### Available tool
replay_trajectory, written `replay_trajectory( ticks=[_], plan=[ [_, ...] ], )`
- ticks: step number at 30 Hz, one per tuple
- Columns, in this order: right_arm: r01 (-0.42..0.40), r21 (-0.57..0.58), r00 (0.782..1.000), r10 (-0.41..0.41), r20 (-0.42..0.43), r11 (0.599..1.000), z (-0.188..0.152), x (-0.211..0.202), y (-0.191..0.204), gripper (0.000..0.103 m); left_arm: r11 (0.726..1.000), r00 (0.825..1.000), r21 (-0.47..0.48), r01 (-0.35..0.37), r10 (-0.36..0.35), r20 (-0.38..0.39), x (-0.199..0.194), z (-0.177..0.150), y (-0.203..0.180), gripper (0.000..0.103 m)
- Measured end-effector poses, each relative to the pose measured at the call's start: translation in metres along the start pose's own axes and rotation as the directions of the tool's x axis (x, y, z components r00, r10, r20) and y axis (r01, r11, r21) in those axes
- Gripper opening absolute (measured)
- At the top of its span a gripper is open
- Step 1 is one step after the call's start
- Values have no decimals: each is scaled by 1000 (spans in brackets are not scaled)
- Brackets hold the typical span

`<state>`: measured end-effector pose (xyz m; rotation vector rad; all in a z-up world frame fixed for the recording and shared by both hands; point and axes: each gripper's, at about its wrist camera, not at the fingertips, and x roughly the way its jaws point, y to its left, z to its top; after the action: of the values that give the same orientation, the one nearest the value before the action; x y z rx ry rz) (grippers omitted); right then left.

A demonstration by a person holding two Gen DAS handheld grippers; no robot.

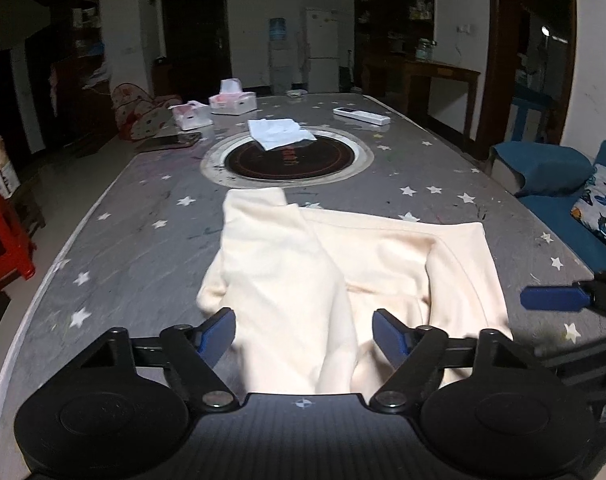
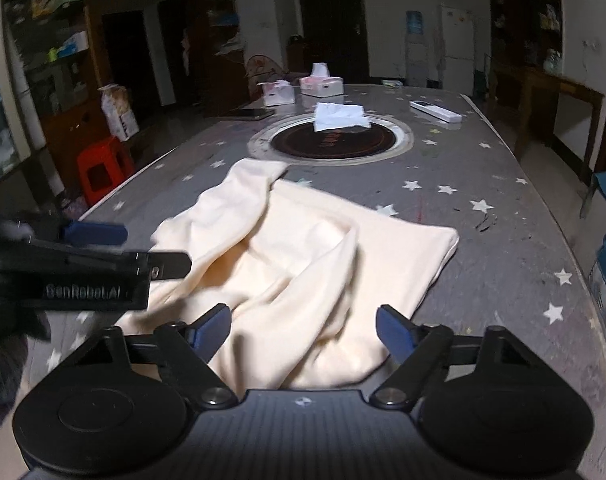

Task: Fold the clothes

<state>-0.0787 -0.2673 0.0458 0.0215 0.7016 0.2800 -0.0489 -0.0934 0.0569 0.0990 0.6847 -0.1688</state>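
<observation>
The garment (image 1: 343,264) is plain cream. The tabletop (image 1: 135,240) is grey, scattered with white stars. Its round inset (image 1: 287,160) is black with red rings and a silver rim. Gripper (image 1: 304,338) fingers (image 1: 219,334) are blue on black arms. A stool (image 2: 103,168) is red.

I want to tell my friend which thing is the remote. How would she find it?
Start at the big black round burner set in the middle of the starry grey table. Look past it toward the far right corner: the remote is the long, flat white bar lying alone, unlike the boxy tissue boxes at far left.
</observation>
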Motion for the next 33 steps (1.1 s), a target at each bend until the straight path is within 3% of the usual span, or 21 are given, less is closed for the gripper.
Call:
replay_trajectory(
  ticks=[3, 6, 9, 14, 17, 20, 23, 33],
  plan=[
    [13, 10, 1000, -13, -12, 1000, 14, 14, -11, 68, 999, 1000, 28, 18, -18, -13, 14, 7, -4, 73],
    [29, 11, 999, -29, -24, 1000, 28, 29, -22, 65, 998, 999, 55, 33, -32, -32, 28, 11, -7, 69],
    [32, 14, 999, -31, -40, 999, 40, 45, -29, 57, 996, 998, 71, 47, -43, -53, 41, 13, -7, 55],
    [23, -9, 996, -23, -83, 1000, 54, 78, -33, 50, 995, 994, 66, 81, -75, -78, 49, 10, 4, 18],
    [13, -20, 993, -15, -113, 1000, 57, 95, -32, 37, 995, 994, 46, 91, -87, -67, 44, 8, 14, 8],
    [2, -29, 992, -5, -129, 1000, 54, 102, -31, 16, 996, 995, 14, 84, -84, -47, 34, 6, 27, 5],
    [13, -33, 993, -17, -117, 999, 51, 98, -30, 7, 998, 998, -26, 64, -65, -22, 21, 3, 43, 5],
    [62, -59, 998, -61, 11, 996, 42, 36, -37, 3, 989, 999, -147, -27, 30, 21, -23, -21, 92, 3]
  ],
)
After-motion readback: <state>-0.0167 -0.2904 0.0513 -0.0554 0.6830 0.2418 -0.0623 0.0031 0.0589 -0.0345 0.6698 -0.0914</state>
